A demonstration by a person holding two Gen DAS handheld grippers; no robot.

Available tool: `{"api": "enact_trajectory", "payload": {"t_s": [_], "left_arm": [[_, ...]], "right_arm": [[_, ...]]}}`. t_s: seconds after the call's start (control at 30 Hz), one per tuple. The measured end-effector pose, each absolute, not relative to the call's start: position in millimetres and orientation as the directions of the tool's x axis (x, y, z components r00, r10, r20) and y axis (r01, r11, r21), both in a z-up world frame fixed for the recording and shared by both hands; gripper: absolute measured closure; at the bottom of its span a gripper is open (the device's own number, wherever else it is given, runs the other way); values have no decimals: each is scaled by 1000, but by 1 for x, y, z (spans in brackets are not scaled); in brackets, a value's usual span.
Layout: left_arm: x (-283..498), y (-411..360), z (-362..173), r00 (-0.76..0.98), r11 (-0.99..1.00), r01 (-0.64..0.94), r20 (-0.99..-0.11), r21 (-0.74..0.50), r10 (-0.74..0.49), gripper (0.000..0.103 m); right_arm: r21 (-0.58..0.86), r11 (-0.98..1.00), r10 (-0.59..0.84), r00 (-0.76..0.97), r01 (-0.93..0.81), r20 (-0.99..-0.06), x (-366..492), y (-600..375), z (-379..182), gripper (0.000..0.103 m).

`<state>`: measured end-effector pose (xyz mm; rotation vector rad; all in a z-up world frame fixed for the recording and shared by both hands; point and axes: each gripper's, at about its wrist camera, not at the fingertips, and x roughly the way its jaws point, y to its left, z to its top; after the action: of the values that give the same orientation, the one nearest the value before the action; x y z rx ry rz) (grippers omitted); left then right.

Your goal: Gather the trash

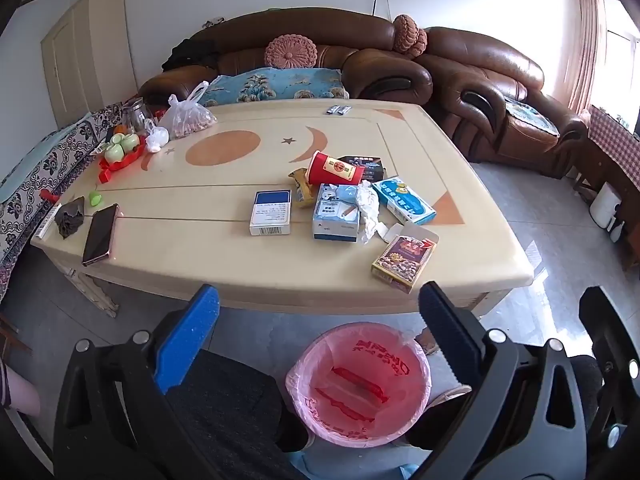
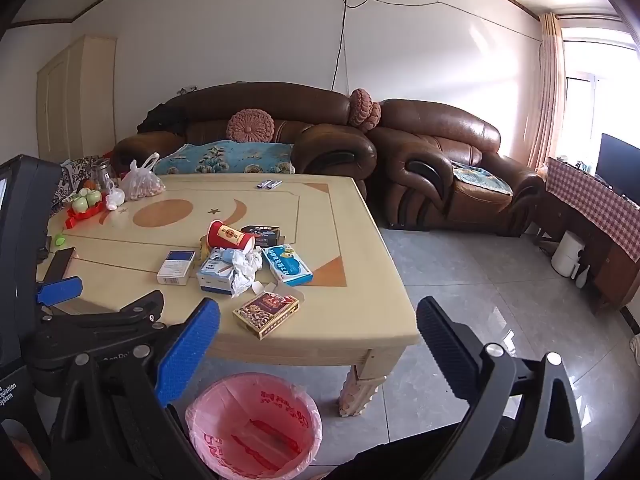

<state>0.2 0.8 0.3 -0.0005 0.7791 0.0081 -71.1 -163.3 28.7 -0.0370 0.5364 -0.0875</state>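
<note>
From where I steer, I see a cream coffee table (image 1: 172,248) with orange moon and star inlays. At its nine o'clock edge lies a dark phone (image 1: 101,234), face up, with a small green cap (image 1: 95,199) just beyond it. Toward ten o'clock a red tray (image 1: 120,159) carries pale green cups, and a knotted clear plastic bag (image 1: 188,117) of nuts stands beside it. Past the table at twelve o'clock sits a brown leather sofa (image 1: 304,46) with a round pink cushion (image 1: 291,52). At two o'clock I make out a matching armchair (image 2: 452,168), and a checked cloth (image 2: 596,204) drapes a sideboard at three o'clock.
</note>
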Motion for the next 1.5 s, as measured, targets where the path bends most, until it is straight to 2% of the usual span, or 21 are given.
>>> {"api": "enact_trajectory", "payload": {"t_s": [0.63,1.5], "left_arm": [[1,-1,18,724,1000,4,-690,23,13,5],[-8,-6,10,734,999,3,-679,35,21,5]], "right_arm": [[-57,996,-93,860,75,-501,-70,-163,28,6],[-54,996,-92,862,75,-499,-71,-161,31,6]]}}
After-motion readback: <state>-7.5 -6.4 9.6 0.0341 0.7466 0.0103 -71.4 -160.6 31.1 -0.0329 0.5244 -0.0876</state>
